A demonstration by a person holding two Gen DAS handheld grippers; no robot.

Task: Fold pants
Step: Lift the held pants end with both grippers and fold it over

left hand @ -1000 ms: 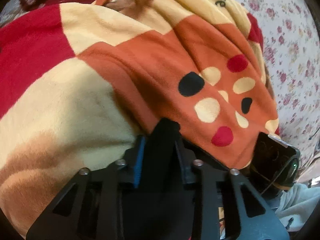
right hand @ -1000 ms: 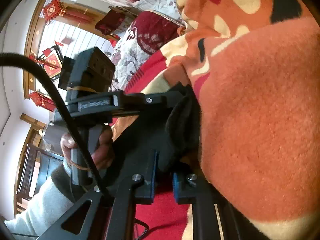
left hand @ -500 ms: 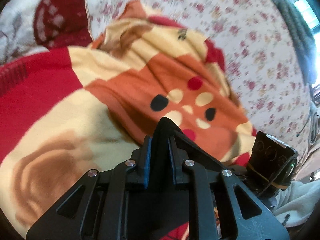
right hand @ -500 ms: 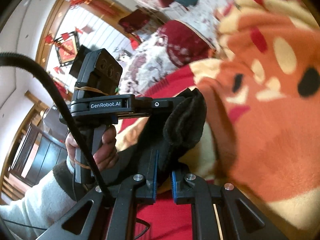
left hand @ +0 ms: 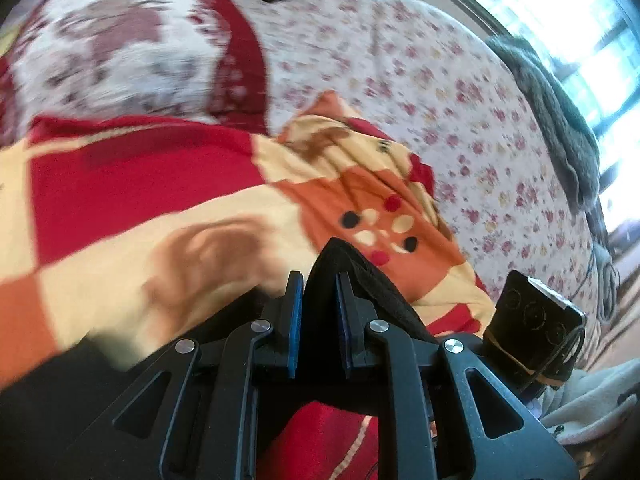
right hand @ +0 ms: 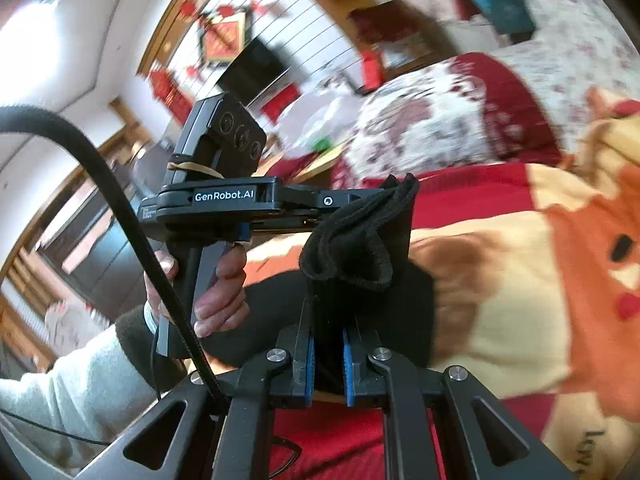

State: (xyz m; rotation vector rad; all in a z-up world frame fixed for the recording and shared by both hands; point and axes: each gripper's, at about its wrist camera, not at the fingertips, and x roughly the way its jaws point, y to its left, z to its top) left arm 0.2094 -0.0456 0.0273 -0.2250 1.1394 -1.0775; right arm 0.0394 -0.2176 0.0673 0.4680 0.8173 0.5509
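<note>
Floral bedding (left hand: 460, 120) covers the bed, with one red, cream and orange cartoon blanket (left hand: 168, 216) spread over it. You hold two tongs, both nearly closed and each pinching black cloth. Your left tongs (left hand: 318, 320) clamp a raised fold of the pants (left hand: 352, 280), their jaws having just been closing on it. Your right tongs (right hand: 329, 360) grip the bunched pants edge, which hangs in the air above the blanket between both tools. Your left hand (right hand: 218, 292) wraps its handle. Compared with a second ago, the blanket looks farther below, and more bedding and window show.
</note>
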